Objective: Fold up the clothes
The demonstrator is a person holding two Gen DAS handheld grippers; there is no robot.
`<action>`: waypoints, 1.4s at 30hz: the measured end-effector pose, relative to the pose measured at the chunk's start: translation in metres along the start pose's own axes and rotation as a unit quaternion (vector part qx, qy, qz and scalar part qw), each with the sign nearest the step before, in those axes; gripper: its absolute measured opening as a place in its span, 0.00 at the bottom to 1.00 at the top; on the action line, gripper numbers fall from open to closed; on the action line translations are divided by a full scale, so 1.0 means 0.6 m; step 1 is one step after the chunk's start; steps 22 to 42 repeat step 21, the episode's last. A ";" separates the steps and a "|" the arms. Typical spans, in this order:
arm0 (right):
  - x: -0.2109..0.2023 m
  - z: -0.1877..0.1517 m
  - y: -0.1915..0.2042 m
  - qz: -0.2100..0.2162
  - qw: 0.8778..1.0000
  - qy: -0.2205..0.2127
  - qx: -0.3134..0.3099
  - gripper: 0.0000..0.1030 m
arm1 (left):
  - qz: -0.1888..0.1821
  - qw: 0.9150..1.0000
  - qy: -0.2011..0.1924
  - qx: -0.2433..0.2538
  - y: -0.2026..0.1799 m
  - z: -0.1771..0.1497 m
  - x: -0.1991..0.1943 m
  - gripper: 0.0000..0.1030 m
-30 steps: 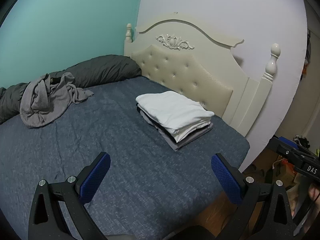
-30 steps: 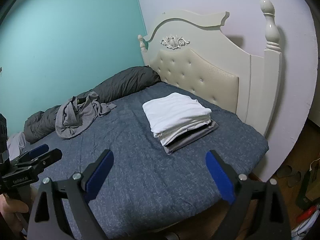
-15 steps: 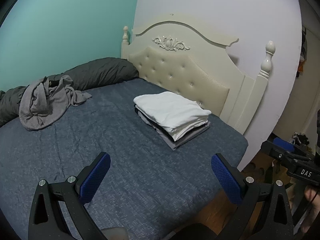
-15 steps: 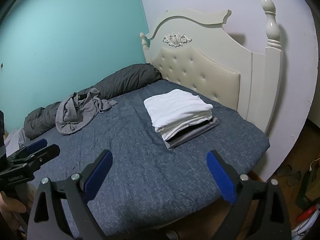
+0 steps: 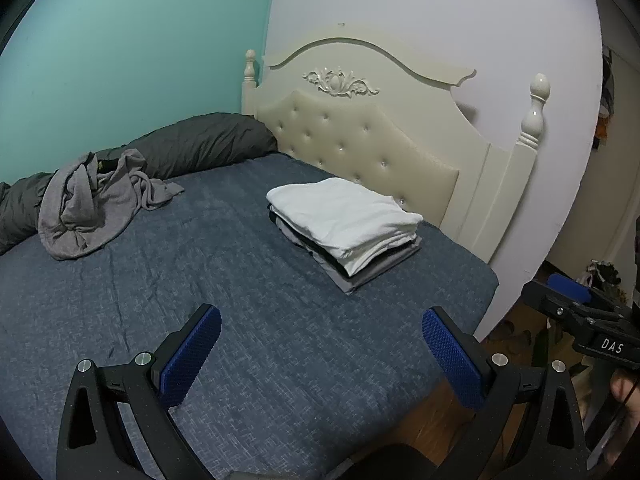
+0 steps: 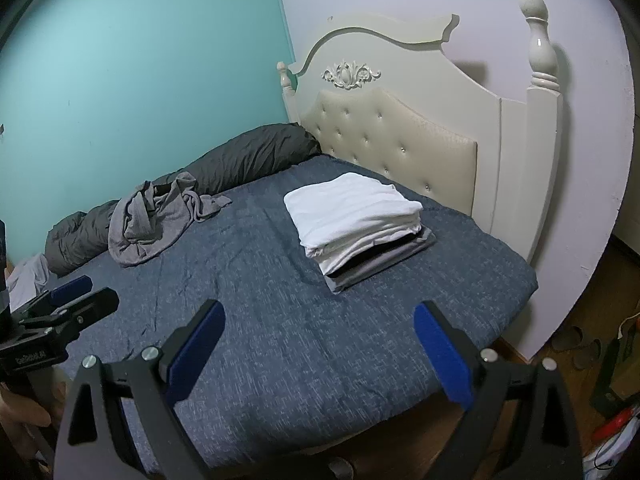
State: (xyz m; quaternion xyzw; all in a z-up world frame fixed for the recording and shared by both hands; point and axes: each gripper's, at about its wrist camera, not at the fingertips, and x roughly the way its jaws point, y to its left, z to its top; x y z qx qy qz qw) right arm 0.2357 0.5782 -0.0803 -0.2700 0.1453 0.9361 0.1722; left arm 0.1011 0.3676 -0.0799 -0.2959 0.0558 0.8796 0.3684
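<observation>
Both grippers hang above the near edge of the bed point(image 5: 280, 360), holding nothing. The left gripper point(image 5: 321, 350) has its fingers spread wide and empty, and the right gripper point(image 6: 319, 346) does too. Ahead of the fingers and a little to the right, by the headboard point(image 5: 360, 148), sits a neat stack of folded clothes point(image 5: 344, 228), white on top, grey beneath. That much looks done. Far off to the left, a crumpled grey garment point(image 5: 92, 204) lies against the dark duvet point(image 5: 200, 144), not yet folded; it appears to be what is left.
</observation>
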 end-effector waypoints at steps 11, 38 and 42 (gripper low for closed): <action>0.003 -0.003 -0.004 -0.002 1.000 0.004 0.003 0.93 | 0.001 1.000 -0.002 0.003 0.000 -0.002 0.001 1.00; 0.005 -0.002 -0.007 -0.002 1.000 0.006 0.004 0.94 | -0.004 1.000 -0.004 0.010 -0.008 -0.002 0.000 1.00; 0.005 -0.002 -0.007 -0.002 1.000 0.006 0.004 0.94 | -0.004 1.000 -0.004 0.010 -0.008 -0.002 0.000 1.00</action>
